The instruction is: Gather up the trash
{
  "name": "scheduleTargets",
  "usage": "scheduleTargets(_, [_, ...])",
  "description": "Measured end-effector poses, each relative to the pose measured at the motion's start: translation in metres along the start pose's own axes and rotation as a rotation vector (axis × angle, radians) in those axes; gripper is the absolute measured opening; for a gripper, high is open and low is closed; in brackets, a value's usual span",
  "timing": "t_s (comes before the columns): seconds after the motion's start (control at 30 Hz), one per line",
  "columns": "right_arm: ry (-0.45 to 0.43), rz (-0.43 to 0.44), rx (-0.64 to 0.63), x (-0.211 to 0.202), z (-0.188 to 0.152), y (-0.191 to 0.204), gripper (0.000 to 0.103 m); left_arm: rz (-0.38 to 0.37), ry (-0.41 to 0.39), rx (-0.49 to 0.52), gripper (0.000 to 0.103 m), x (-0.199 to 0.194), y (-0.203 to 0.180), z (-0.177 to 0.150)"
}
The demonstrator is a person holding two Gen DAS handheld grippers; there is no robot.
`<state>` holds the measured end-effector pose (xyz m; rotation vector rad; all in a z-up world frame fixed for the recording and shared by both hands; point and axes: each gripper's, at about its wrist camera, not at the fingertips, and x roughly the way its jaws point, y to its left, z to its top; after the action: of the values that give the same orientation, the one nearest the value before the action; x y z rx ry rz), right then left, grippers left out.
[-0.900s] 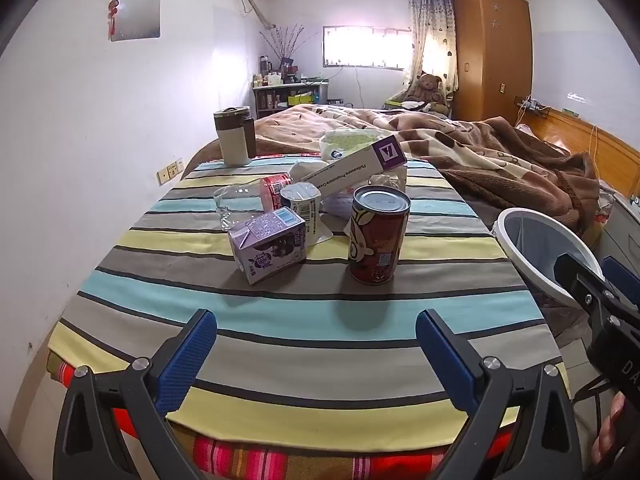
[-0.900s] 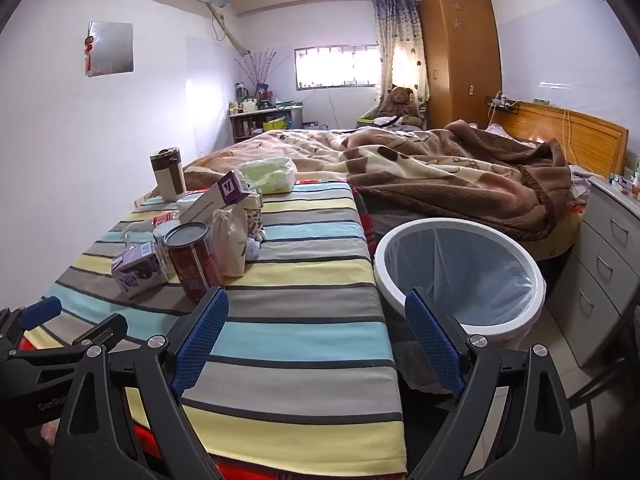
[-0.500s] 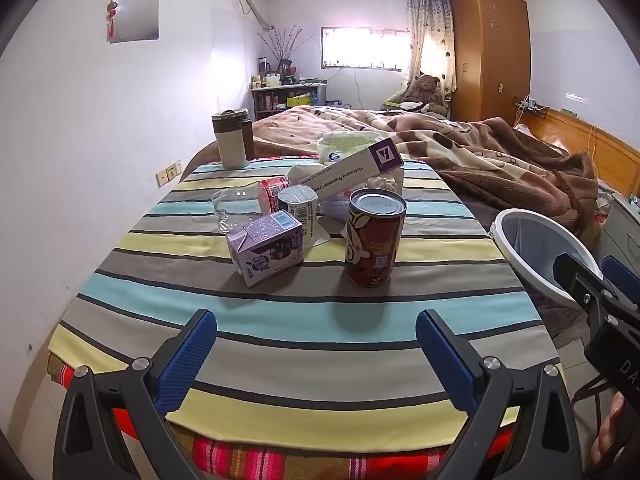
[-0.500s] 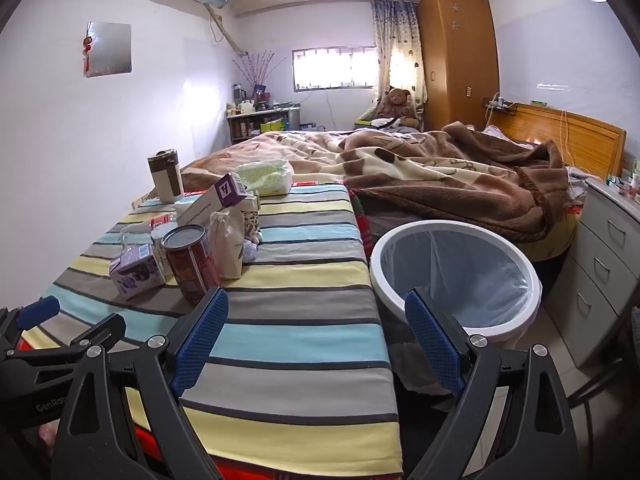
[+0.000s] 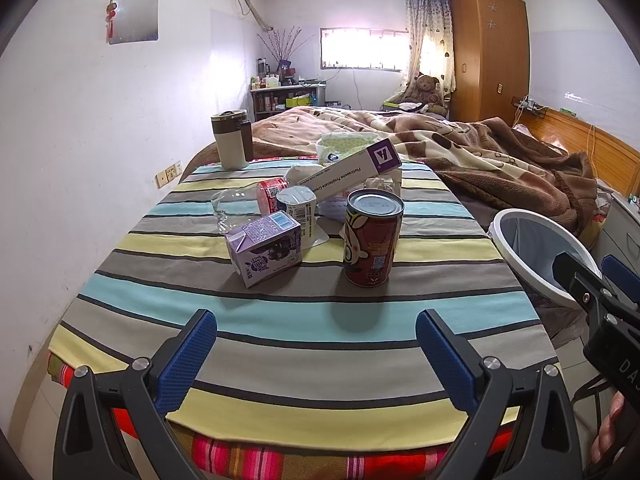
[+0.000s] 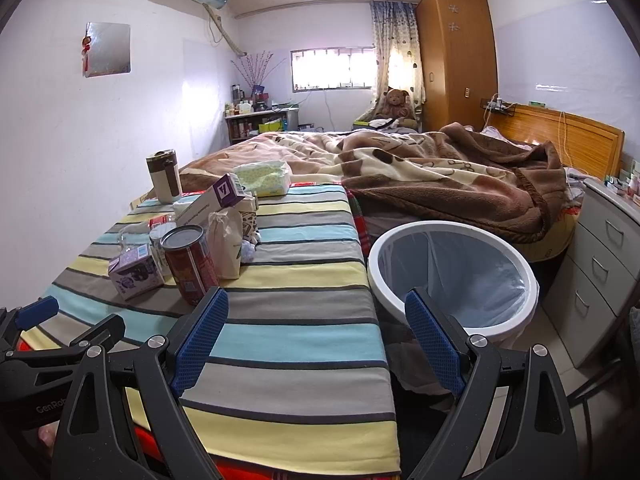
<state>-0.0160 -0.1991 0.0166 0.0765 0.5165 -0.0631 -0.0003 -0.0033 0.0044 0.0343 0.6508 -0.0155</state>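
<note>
1. Step in hand, as I judge it: the very start. Nothing picked yet, all trash sits on the table point(image 5: 304, 320) w/ the striped cloth. My left tongs point(image 5: 316, 344) are wide open & empty, hovering over the near edge of the table. My right tongs point(image 6: 316, 328) are wide open & empty too, hanging over the table's right edge next to the bin.

2. Where the trash is: a red can point(image 5: 372, 240) stands upright nearest to my left tongs, roughly centred betw. the fingers but well ahead. Just left of it lies a purple carton point(image 5: 264, 250), tipped on its side. Behind: a yoghurt cup point(image 5: 298, 208), a clear plastic bottle point(image 5: 240, 204) lying flat, and a long white box point(image 5: 352, 172) propped at a slant.

3. Next move, prob.: push left tongs fwd to straddle the can, close on its body, then carry it right to the bin point(image 6: 452, 268), which stands on the floor touching the table's right side. Can is tall & smooth, so grip mid-height.

4. View diffs: the left cam shows the can & carton head-on, but only a slice of the bin. The right cam shows the bin's full mouth w/ liner, looks empty, plus a paper bag point(image 6: 228, 240) behind the can that the left cam mostly hides.
</note>
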Motion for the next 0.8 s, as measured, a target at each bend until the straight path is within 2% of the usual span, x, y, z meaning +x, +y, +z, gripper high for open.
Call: scheduleTargets(0.8, [-0.002,-0.013,-0.007,0.0005,-0.0013,0.0025,0.092,0.006,0.002,-0.014,0.101,0.0002,0.0041,-0.0011])
